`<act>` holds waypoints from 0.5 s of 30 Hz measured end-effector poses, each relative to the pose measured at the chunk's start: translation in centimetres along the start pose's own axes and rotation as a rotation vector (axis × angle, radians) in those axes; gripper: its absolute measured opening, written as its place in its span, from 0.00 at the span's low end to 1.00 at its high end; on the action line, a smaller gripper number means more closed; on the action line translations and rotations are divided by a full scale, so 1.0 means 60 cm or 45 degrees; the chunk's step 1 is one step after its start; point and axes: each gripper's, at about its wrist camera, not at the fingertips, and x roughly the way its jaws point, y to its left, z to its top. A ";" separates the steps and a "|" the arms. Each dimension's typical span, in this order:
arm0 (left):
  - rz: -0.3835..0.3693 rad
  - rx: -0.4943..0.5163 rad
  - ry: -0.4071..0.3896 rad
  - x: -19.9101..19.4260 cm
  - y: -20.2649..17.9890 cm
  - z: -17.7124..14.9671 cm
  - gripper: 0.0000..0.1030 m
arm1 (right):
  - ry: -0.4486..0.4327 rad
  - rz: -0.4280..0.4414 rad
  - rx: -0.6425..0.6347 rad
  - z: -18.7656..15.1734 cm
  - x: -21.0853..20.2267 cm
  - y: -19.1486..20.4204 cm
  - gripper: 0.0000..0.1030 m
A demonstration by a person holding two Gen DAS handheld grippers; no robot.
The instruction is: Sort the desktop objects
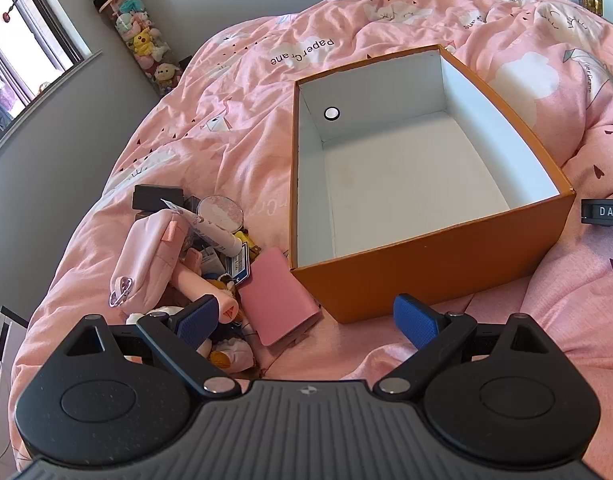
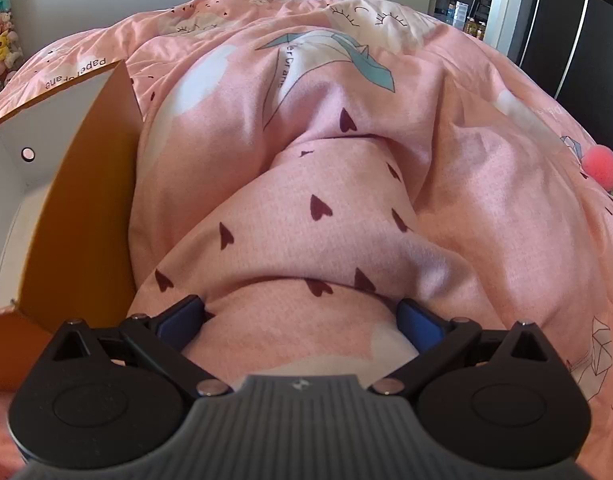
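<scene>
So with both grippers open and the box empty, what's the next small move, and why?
Probably ease the left gripper forward and left onto the pink wallet. Its jaws stand open with nothing between them, the wallet is the nearest loose item of the pile, and the orange box beside it holds nothing. The right gripper faces only the duvet.

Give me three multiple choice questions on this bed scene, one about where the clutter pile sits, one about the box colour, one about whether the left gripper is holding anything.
1. The clutter pile lies where, in the left wrist view?
A. inside the box
B. left of the box
C. right of the box
2. The cardboard box is what colour outside?
A. orange
B. blue
C. green
3. The left gripper is:
A. shut on the pink wallet
B. shut on a toy
C. open, holding nothing

B: pile sits on the duvet beside the left wall.
A: orange outer walls, white inside.
C: blue pads stand wide apart.
</scene>
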 end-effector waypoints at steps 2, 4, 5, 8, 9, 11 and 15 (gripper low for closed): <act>-0.001 0.002 0.000 0.000 0.000 0.001 1.00 | -0.006 -0.010 -0.010 -0.002 -0.001 0.003 1.00; -0.002 0.002 -0.001 -0.001 0.000 0.000 1.00 | -0.013 0.001 0.008 -0.003 -0.005 -0.002 1.00; -0.002 0.001 -0.003 -0.001 0.000 0.000 1.00 | -0.014 0.009 0.019 -0.004 -0.005 -0.004 1.00; 0.004 0.003 -0.004 -0.003 -0.002 0.002 1.00 | -0.014 0.010 0.020 -0.004 -0.006 -0.004 1.00; 0.004 0.003 -0.004 -0.003 -0.003 0.002 1.00 | -0.014 0.007 0.016 -0.004 -0.005 -0.003 1.00; 0.002 0.004 -0.007 -0.005 -0.004 0.003 1.00 | -0.014 0.007 0.016 -0.004 -0.005 -0.003 1.00; -0.002 0.026 -0.021 -0.011 -0.018 0.008 1.00 | -0.014 0.010 0.018 -0.004 -0.005 -0.004 1.00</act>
